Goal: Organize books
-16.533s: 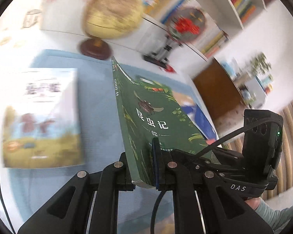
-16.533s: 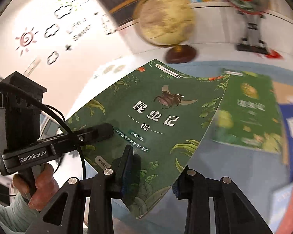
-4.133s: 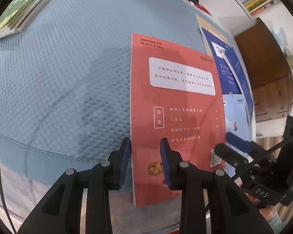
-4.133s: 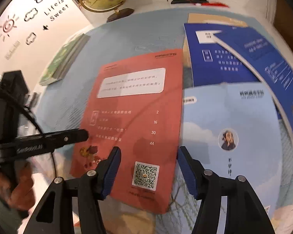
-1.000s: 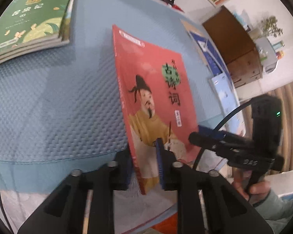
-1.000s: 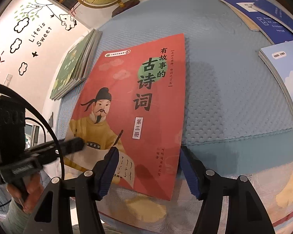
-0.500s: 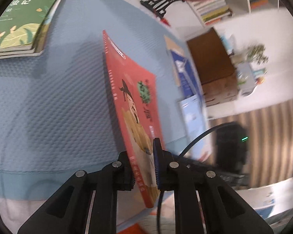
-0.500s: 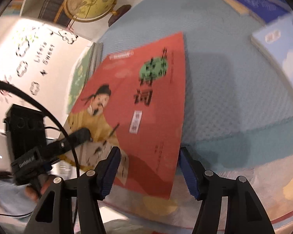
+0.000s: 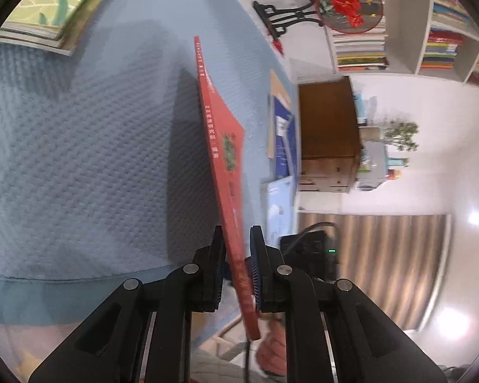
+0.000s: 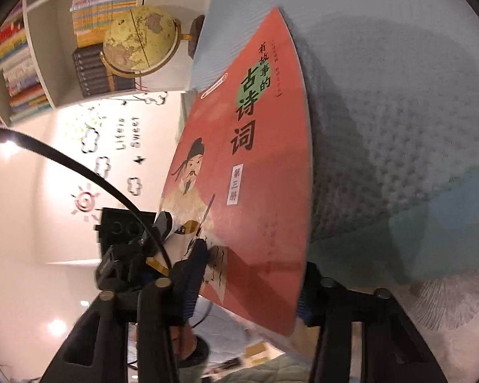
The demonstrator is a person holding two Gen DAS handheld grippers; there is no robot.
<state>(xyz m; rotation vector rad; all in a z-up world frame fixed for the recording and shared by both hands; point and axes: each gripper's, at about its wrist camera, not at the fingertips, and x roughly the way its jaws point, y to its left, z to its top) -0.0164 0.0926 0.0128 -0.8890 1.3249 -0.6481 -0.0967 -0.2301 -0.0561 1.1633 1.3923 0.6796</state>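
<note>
A red book [image 9: 220,134] with a robed figure on its cover [image 10: 255,159] stands on edge above the blue quilted mat [image 9: 79,159]. My left gripper [image 9: 237,239] is shut on its lower edge, and I see the book nearly edge-on there. My right gripper [image 10: 253,268] straddles the book's lower corner. One of its fingers [image 10: 194,268] is in front of the cover and the other sits behind the right edge. Its jaws are closing, and the pads do not visibly press on the book. A stack of green books [image 9: 48,6] lies at the mat's far left.
Blue books [image 9: 284,134] and a pale blue one [image 9: 279,204] lie along the mat's right side. A globe [image 10: 140,41] and a round red flower ornament on a black stand [image 9: 351,3] stand at the back, below bookshelves [image 9: 446,32]. A brown cabinet [image 9: 328,134] is beyond the table.
The red book has tipped up from lying tilted to standing almost edge-on to the left camera. Both grippers have rolled with it, and the right jaws have narrowed around the book's corner.
</note>
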